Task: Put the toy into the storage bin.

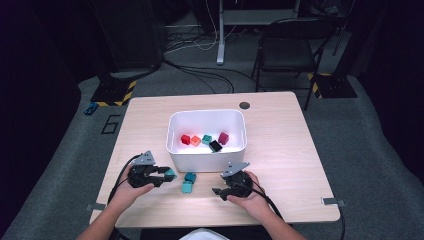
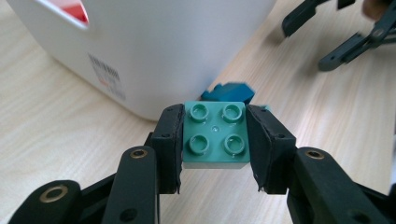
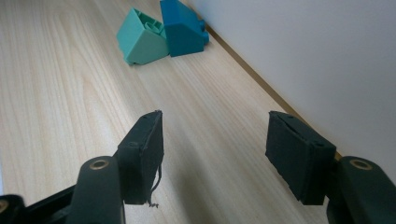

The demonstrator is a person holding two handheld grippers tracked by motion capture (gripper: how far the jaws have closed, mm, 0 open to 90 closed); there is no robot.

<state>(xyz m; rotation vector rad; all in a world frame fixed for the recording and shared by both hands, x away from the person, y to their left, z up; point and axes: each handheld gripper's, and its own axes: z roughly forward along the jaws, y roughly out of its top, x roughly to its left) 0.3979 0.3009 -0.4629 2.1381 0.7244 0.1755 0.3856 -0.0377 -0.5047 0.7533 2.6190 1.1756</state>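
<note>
Teal brick (image 2: 215, 135) clamped in left tool (image 1: 161, 174), likely for binning | right tool (image 1: 220, 192) held apart, empty, near bin (image 1: 207, 159) | two bricks (image 1: 188, 182) left on counter (image 1: 280, 150)

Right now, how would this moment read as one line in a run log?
left tongs: shut on green brick | right tongs: open, empty | two teal bricks: on table | white bin: holds bricks

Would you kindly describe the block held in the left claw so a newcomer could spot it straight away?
Start at the white bin in the middle of the wooden table. Near its front left corner, the left claw is shut on a sea-green block with four round studs. Unlike the two blocks lying loose on the table, it is clamped between black pads.
</note>
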